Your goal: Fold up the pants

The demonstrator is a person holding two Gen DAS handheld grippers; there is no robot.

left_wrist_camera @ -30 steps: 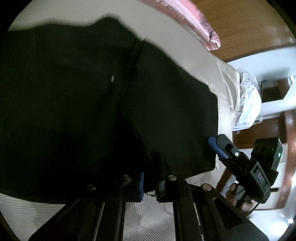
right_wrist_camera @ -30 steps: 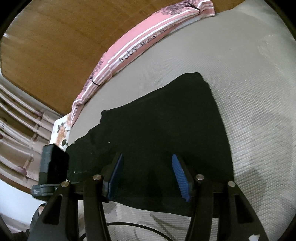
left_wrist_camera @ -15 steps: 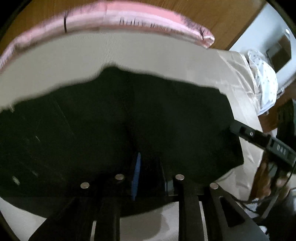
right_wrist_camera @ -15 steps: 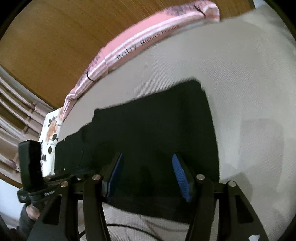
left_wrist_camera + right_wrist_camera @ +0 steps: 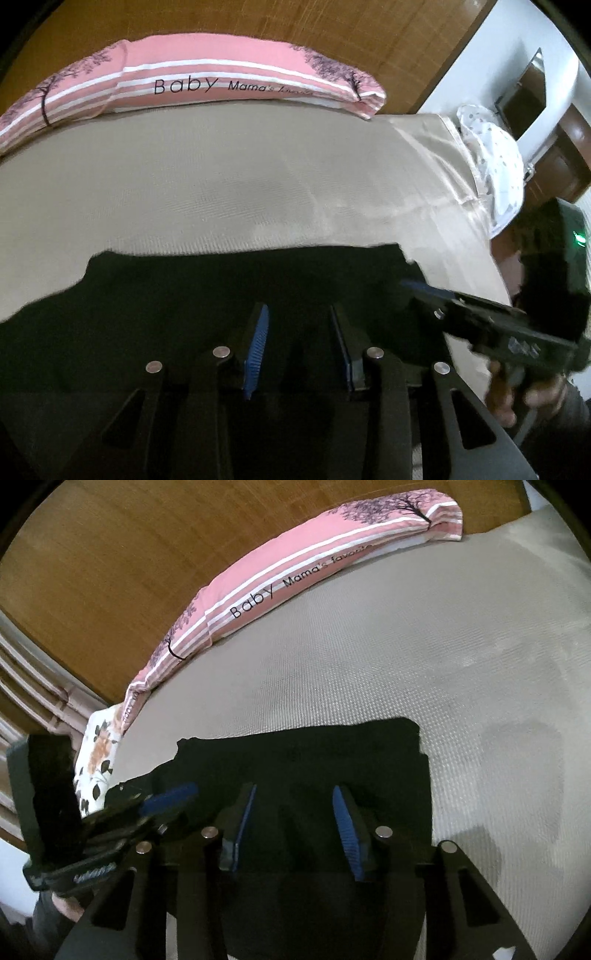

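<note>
The black pants [image 5: 207, 295] lie flat and folded on the beige bed, dark with little detail; they also show in the right wrist view [image 5: 314, 760]. My left gripper [image 5: 299, 332] is open and empty, its blue pads just above the near part of the pants. My right gripper [image 5: 293, 812] is open and empty over the pants' near right part. In the left wrist view the right gripper [image 5: 424, 290] reaches in from the right at the pants' right edge. In the right wrist view the left gripper [image 5: 166, 795] reaches in from the left.
A pink striped pillow [image 5: 207, 79] lies along the wooden headboard [image 5: 110, 554] at the far side. The beige bed cover [image 5: 221, 177] spreads beyond the pants. A white dotted cloth [image 5: 491, 155] hangs off the right bed edge; a floral cloth [image 5: 98, 760] lies at the left.
The left gripper was shut on the pants' fabric and has let go, now open. Both views tilted up from the pants toward the headboard. The right gripper stayed open.
</note>
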